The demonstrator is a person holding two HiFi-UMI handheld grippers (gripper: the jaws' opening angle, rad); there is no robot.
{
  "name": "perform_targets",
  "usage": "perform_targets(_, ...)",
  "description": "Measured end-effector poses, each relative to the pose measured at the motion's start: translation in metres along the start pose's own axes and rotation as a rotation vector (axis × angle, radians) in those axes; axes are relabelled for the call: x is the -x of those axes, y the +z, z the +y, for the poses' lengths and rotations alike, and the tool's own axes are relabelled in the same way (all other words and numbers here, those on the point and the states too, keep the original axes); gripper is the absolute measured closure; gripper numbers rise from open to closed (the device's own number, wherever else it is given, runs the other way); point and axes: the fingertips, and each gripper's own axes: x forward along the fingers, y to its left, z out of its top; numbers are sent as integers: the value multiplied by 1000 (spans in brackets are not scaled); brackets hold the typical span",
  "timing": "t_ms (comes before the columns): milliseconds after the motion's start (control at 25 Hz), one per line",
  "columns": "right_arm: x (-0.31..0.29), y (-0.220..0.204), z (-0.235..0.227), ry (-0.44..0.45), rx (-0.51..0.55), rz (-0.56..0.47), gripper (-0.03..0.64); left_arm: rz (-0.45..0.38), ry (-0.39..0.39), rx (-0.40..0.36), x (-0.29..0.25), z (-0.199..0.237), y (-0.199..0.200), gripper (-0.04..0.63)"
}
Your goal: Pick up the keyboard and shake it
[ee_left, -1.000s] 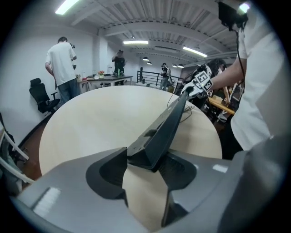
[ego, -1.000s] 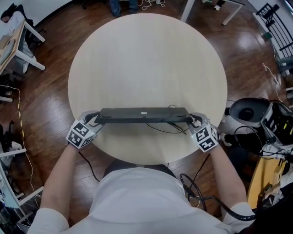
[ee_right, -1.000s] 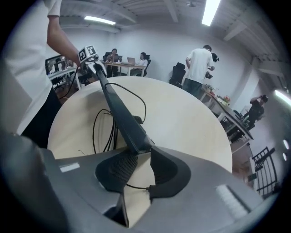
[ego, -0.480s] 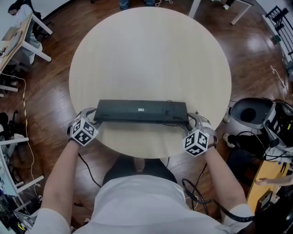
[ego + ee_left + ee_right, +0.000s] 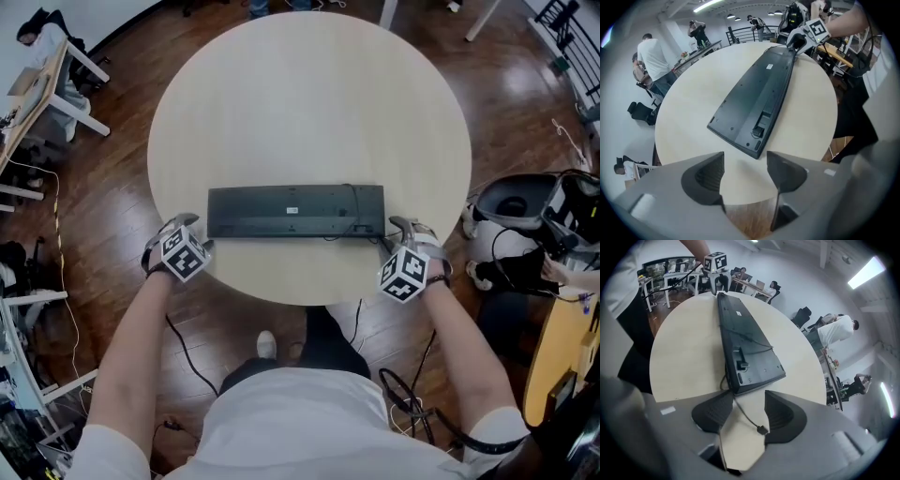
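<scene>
The black keyboard (image 5: 295,211) lies flat on the round pale table (image 5: 309,103), underside up, near the table's front edge. My left gripper (image 5: 195,234) sits just off its left end, jaws opening, with only bare table between them (image 5: 745,161). At the right end my right gripper (image 5: 394,234) is likewise opening and clear of the keyboard (image 5: 743,341). The keyboard's thin cable runs out between the right jaws and ends in a small plug (image 5: 761,430). In the left gripper view the keyboard (image 5: 757,101) stretches away toward the other gripper.
A dark round bin (image 5: 511,211) and a tangle of cables stand on the wooden floor at the right. White desks (image 5: 47,84) stand at the left. Several people show in the background of both gripper views.
The keyboard, earlier held on edge between both grippers, now lies flat on the table. Both grippers have let go, opened, and drawn back from its ends.
</scene>
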Motion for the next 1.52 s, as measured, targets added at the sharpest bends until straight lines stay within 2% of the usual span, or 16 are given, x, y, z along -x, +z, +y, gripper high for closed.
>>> perform_targets(80,13,-4,4,-20,-14,17,406,-24,11,5,11,-3,-7,322)
perform_targets(160,37,-7,12,-52,-65,19,411,-90,22,50,30,-10,-12,322)
perform_targets(240,68,-6,25,-85,-151,4,411,-216,27,122,61,-22,-12,322)
perform_targets(360,121,9,57,-112,-332,-57,411,-466,0,224,120,-50,-9,322)
perform_targets(480,175,32,106,-103,-515,-142,410,-710,-107,311,181,-92,-12,324)
perform_targets(560,207,50,147,-77,-592,-196,407,-826,-186,342,218,-124,-21,324)
perform_targets(680,255,69,202,-31,-674,-276,402,-1004,-298,331,278,-183,-32,325)
perform_targets(840,304,90,239,18,-753,-379,399,-1197,-420,286,348,-239,-33,341)
perform_targets(960,336,107,248,32,-759,-459,400,-1263,-457,242,379,-272,-34,337)
perform_targets(1120,381,116,250,16,-679,-545,400,-1263,-415,214,401,-309,-24,333)
perform_targets(1280,422,103,264,38,-627,-619,400,-1248,-364,210,416,-353,-2,333)
perform_targets(1520,463,76,290,50,-595,-695,400,-1260,-365,224,432,-422,23,334)
